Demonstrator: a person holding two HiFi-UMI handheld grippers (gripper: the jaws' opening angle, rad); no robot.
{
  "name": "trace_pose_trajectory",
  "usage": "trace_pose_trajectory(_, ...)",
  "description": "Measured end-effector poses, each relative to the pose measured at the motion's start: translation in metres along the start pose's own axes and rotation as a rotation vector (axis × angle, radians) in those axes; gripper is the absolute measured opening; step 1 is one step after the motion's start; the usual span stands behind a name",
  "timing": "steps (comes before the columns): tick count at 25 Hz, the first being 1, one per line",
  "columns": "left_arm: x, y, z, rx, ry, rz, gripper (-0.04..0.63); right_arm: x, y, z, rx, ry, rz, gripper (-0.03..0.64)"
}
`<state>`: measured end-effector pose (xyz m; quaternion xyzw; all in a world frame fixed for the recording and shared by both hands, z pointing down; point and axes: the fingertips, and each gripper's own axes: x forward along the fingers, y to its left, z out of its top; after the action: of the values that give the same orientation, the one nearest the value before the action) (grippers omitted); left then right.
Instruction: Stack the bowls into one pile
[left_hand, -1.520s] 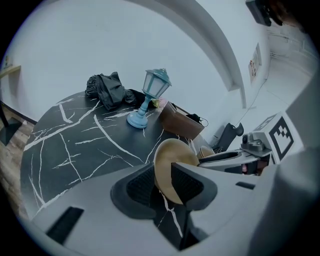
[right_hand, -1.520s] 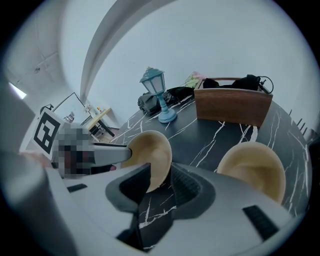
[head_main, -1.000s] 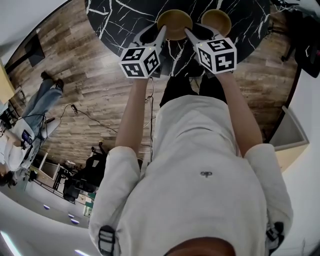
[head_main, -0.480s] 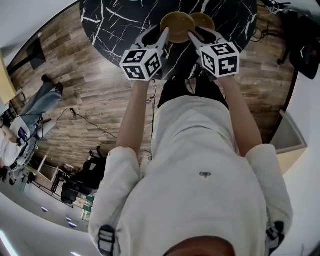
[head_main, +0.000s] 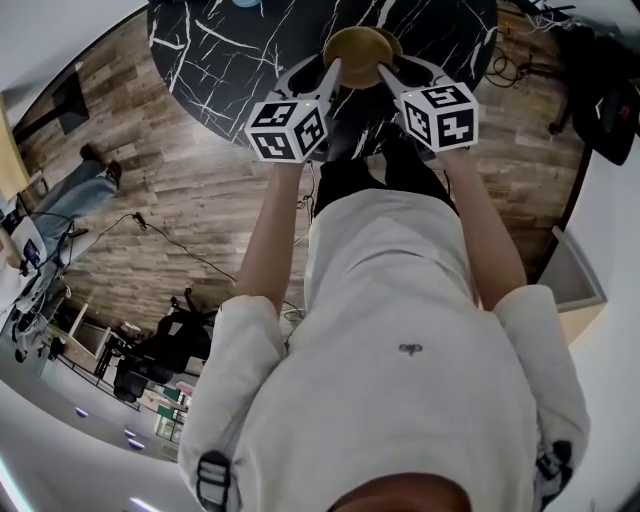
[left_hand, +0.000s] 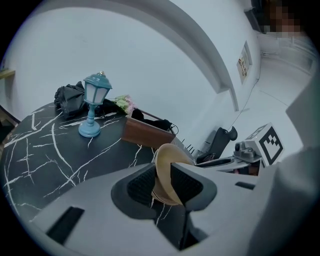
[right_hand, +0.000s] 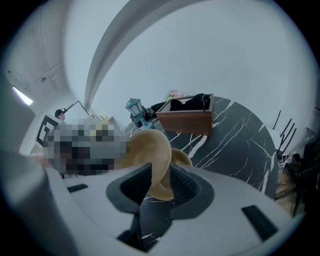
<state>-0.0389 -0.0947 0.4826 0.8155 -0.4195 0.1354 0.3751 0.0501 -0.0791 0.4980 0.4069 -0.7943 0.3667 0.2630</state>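
Both grippers hold one tan bowl (head_main: 362, 45) above the black marble table (head_main: 230, 50). My left gripper (head_main: 333, 68) is shut on the bowl's left rim, and my right gripper (head_main: 385, 70) is shut on its right rim. In the left gripper view the bowl's rim (left_hand: 167, 155) sits pinched between the pads of the left gripper (left_hand: 162, 182). The right gripper view shows the same bowl (right_hand: 147, 150) clamped in the right gripper (right_hand: 159, 187). A second tan bowl (right_hand: 181, 157) rests on the table just behind and below it. The head view hides this second bowl under the held one.
A blue lamp (left_hand: 92, 107), a wooden box (left_hand: 145, 135) and a dark bundle of cloth (left_hand: 70, 97) stand at the table's far side. The table's near edge runs just under the grippers. A person (head_main: 70, 200) stands on the wood floor far left.
Both grippers have carried the held bowl to the right. The second bowl, seen beside it earlier in the head view, is now covered by it.
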Motion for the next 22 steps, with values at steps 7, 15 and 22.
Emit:
trace_pose_trajectory(7,0.015,-0.01,-0.012,-0.004,0.017,0.047,0.1,-0.001,-0.019,-0.006,-0.026,0.031,0.018,0.103)
trace_pose_trajectory(15,0.026,-0.013,-0.033,0.015,0.067,0.088,0.1,0.003,-0.031,-0.011,-0.064,0.073,0.038,0.103)
trace_pose_trajectory(22,0.028,-0.008,-0.043,-0.021,0.084,0.132,0.103,0.007,-0.033,-0.014,-0.089,0.094,0.063,0.103)
